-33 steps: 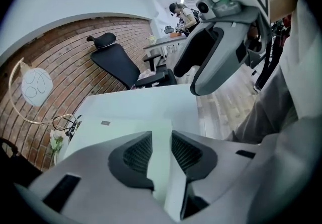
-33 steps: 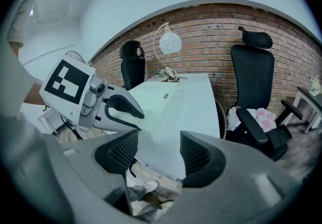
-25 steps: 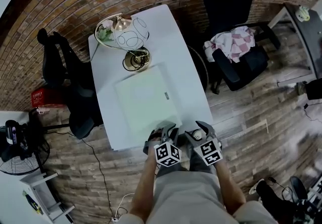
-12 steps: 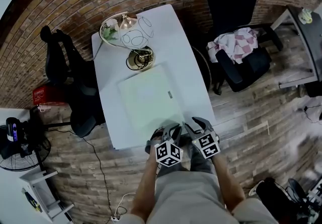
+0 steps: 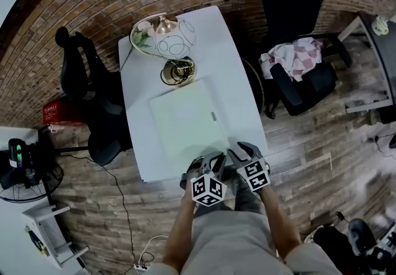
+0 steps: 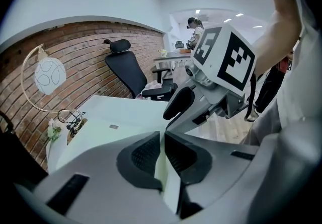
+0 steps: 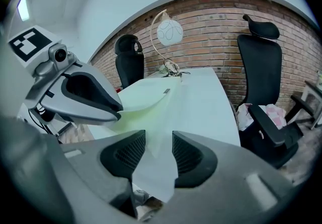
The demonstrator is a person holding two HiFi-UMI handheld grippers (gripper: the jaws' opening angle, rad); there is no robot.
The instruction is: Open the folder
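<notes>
Green folder on table, nr lamp

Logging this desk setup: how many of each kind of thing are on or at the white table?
folder: 1
lamp: 1
claws: 2 (left claw, jaws have just been closing on the folder's edge; right claw, jaws apart with the folder's edge between them)
Total: 4

The forearms are held forward and close together, with both grippers pitched downward, side by side. The left gripper has just been closing — its jaws are nearly together, pinched on the folder's thin edge. The right gripper, just beside it, is held with jaws apart — a folder corner lies loosely between them.
</notes>
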